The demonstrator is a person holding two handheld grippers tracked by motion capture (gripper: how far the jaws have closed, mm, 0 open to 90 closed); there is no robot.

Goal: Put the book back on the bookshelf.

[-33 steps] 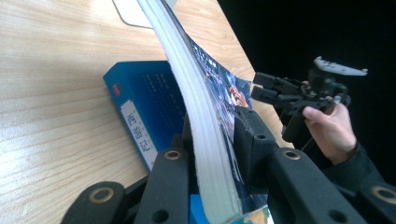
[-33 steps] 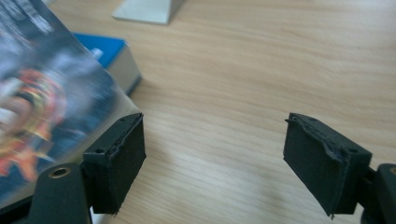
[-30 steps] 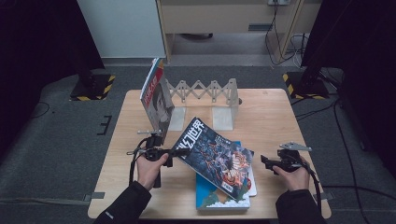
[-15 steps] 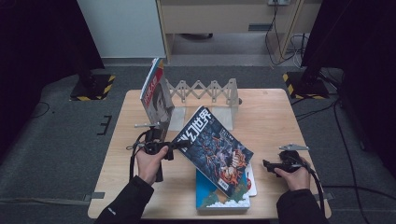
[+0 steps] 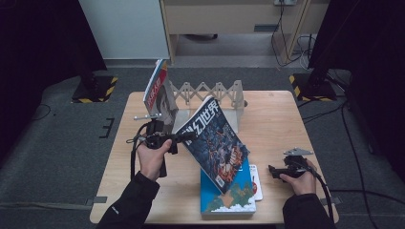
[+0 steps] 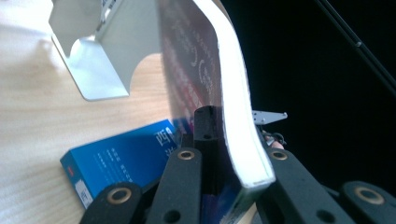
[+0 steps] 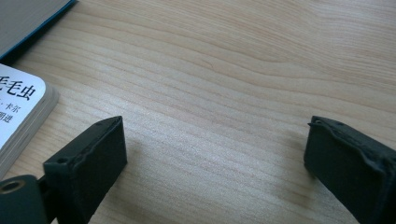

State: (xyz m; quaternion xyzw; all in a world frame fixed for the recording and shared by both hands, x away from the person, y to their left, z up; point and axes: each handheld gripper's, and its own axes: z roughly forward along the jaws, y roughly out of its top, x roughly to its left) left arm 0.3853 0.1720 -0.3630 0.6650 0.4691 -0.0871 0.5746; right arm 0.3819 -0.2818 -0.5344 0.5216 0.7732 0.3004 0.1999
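Left gripper (image 5: 184,137) is clamped on the glossy dark-covered magazine (image 5: 215,138), tilted in the air above the blue book (image 5: 229,193) at table centre. Right gripper (image 5: 274,171), at 4 o'clock, has just been opening — nothing between its jaws. Step: lifting; next, likely stand it in the white accordion rack (image 5: 210,93) at 12 o'clock.

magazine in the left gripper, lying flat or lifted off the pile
Lifted and tilted: the magazine hangs clamped at one edge in the left gripper, its lower corner over the blue book lying flat on the table.

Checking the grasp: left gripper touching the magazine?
Touching. In the left gripper view the left gripper has its jaws clamped on the magazine, one on each face near its edge.
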